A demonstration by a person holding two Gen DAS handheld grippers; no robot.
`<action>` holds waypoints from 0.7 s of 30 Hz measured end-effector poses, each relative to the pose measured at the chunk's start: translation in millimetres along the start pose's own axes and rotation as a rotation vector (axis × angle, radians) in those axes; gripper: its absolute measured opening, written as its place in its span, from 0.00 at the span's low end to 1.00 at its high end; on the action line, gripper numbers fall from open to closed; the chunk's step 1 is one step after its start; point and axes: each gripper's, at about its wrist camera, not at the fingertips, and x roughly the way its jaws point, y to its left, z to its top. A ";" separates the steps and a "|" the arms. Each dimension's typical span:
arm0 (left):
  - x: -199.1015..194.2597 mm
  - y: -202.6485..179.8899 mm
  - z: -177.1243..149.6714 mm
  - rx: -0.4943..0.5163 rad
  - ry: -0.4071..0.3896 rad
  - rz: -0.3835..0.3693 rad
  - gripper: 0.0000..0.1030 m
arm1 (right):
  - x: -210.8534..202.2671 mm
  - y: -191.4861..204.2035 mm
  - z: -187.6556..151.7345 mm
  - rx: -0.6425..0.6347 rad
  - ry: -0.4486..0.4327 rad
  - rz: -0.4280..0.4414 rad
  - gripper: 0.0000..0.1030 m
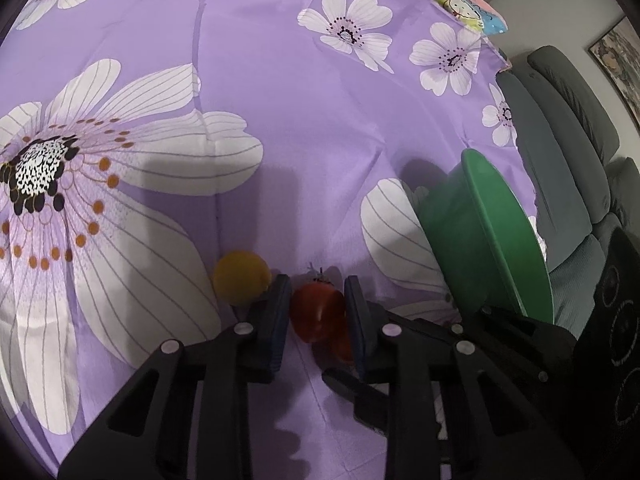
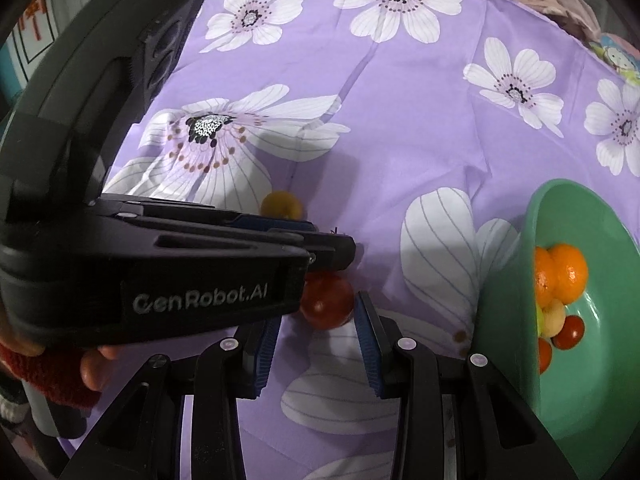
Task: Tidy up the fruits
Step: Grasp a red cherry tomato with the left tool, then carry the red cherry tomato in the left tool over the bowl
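A red tomato-like fruit (image 1: pixel 318 312) lies on the purple flowered cloth between the two fingers of my left gripper (image 1: pixel 318 298), which close on its sides. A second red fruit (image 2: pixel 327 300) shows in the right wrist view just ahead of my open, empty right gripper (image 2: pixel 316 316), below the left gripper's body (image 2: pixel 160 264). A yellow round fruit (image 1: pixel 241 277) sits just left of the left fingers; it also shows in the right wrist view (image 2: pixel 281 205). A green bowl (image 2: pixel 592 320) at the right holds oranges (image 2: pixel 562 276) and small red and pale fruits.
The green bowl (image 1: pixel 480 240) stands close to the right of the left gripper. The cloth (image 1: pixel 280 100) covers the table, whose right edge drops toward a grey sofa (image 1: pixel 568 152). A patterned cushion (image 1: pixel 472 8) lies at the far right corner.
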 end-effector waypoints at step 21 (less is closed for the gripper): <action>-29.3 -9.7 -39.3 0.137 0.018 0.110 0.25 | -27.9 5.6 -39.1 0.009 0.001 0.001 0.29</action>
